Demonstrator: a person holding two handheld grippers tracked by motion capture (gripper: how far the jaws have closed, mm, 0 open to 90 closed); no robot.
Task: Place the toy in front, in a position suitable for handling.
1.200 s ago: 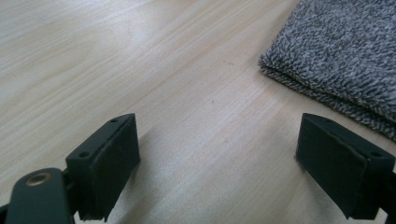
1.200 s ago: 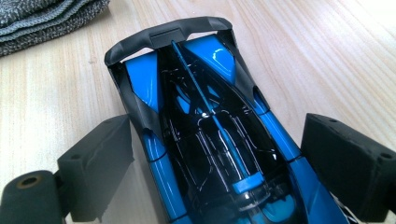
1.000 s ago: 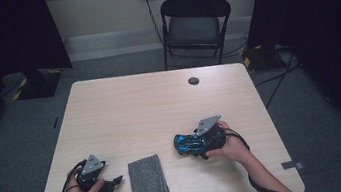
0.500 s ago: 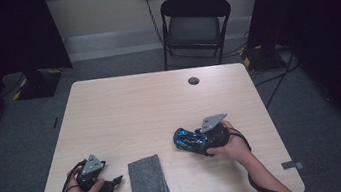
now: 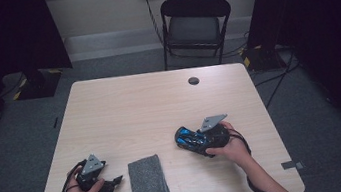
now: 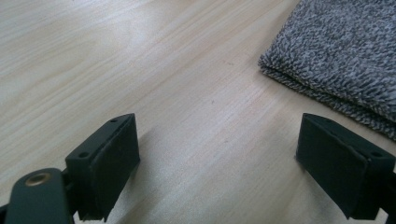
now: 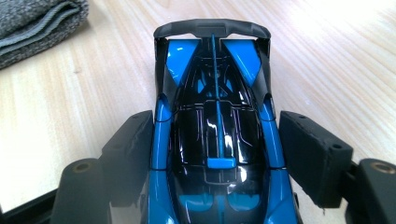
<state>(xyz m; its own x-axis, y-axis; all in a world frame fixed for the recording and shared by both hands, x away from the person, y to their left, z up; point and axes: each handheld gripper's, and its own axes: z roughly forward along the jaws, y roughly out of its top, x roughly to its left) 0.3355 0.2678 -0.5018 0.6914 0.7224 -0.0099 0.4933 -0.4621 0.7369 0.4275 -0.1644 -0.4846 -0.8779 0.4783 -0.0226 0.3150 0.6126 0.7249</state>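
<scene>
Right gripper [image 5: 184, 139] has just been closing on the blue and black toy car [image 7: 217, 140], jaws flanking its sides mid-body; left pad looks pressed to the car's flank, a sliver of gap seems to remain at the other (hard to call), so I judge the grip on but light; car sits on the table [image 5: 159, 102] right of the folded grey cloth [image 5: 147, 180]; left gripper [image 6: 219, 158] spread wide, nothing between, cloth just beyond; to do it well: squeeze evenly on the flat flanks, keep the car level, avoid the rear wing [image 7: 212, 27], lift straight.
</scene>
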